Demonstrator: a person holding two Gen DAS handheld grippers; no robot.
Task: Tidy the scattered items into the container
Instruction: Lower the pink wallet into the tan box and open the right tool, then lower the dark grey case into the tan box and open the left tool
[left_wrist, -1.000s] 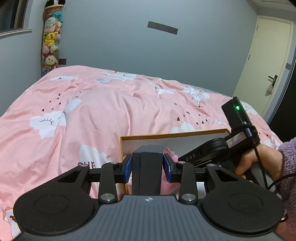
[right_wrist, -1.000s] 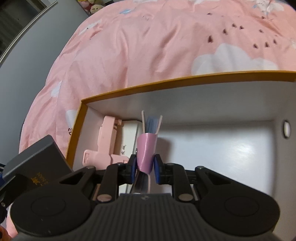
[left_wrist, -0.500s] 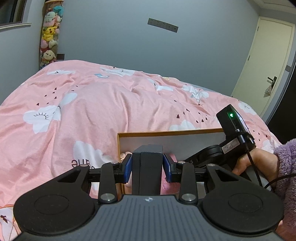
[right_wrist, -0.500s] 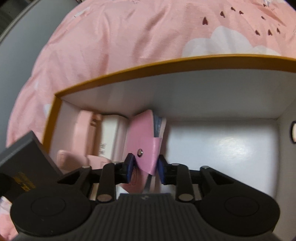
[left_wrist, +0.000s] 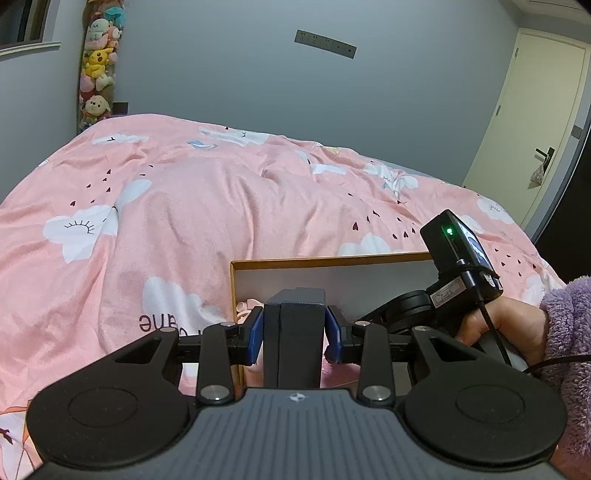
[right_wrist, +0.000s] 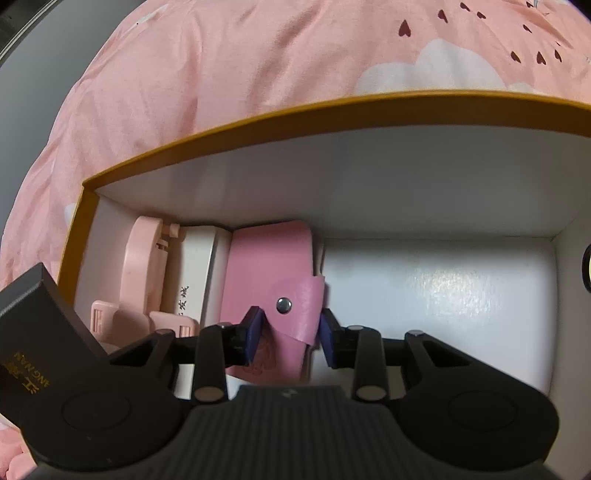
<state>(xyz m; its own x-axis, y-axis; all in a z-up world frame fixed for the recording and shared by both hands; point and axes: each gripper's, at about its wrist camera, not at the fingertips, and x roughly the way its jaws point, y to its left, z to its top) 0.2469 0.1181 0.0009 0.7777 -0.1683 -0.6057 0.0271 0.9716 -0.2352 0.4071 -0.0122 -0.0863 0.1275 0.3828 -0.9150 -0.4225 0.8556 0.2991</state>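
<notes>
Three items lie in the box (right_wrist: 258, 122); one dark case (left_wrist: 294, 332) is held.

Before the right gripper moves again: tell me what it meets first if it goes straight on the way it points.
The right gripper, fingers open, would first meet the pink snap wallet lying between them on the box floor. Beyond it stands the far wall of the orange-rimmed box. Depth is hard to judge.

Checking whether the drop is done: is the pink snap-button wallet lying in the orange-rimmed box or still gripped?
In the box: the pink wallet lies flat beside the white case, right gripper jaws apart.
</notes>
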